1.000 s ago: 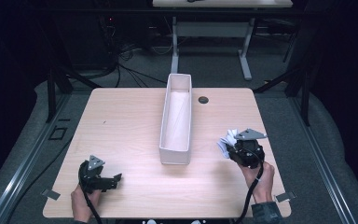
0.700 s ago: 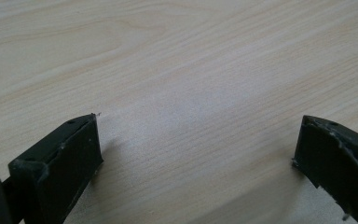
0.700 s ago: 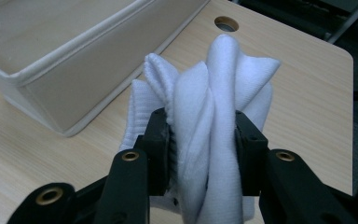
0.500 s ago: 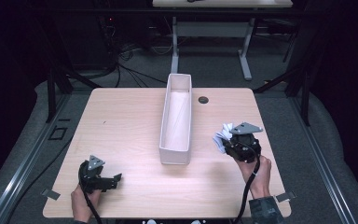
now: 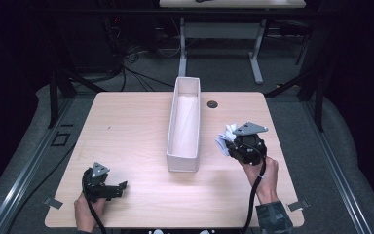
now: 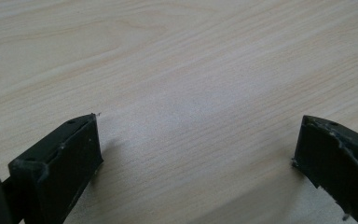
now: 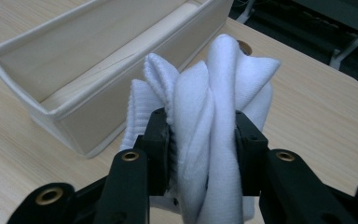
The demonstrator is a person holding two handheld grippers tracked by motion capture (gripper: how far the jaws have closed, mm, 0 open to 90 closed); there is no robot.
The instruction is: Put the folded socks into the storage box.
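Observation:
A folded white cloth [image 7: 214, 107] is pinched between the jaws of my right gripper [image 7: 203, 140], which is shut on it. In the high view that gripper [image 5: 230, 142] is lifted off the table to the right of a long white box [image 5: 184, 124], with the cloth [image 5: 225, 137] bunched at its tip. The box [image 7: 74, 60] is open on top with nothing in it and lies just beyond the cloth. My left gripper [image 5: 119, 187] rests near the table's front left corner, jaws wide open over bare wood [image 6: 191, 102].
A dark round grommet [image 5: 212, 104] sits in the wooden table [image 5: 126, 126] right of the box's far end. Beyond the table stand a second desk's legs [image 5: 258, 48] and cables on the floor.
My right gripper has risen and moved a little towards the far side with the cloth held in it. The left gripper has stayed put.

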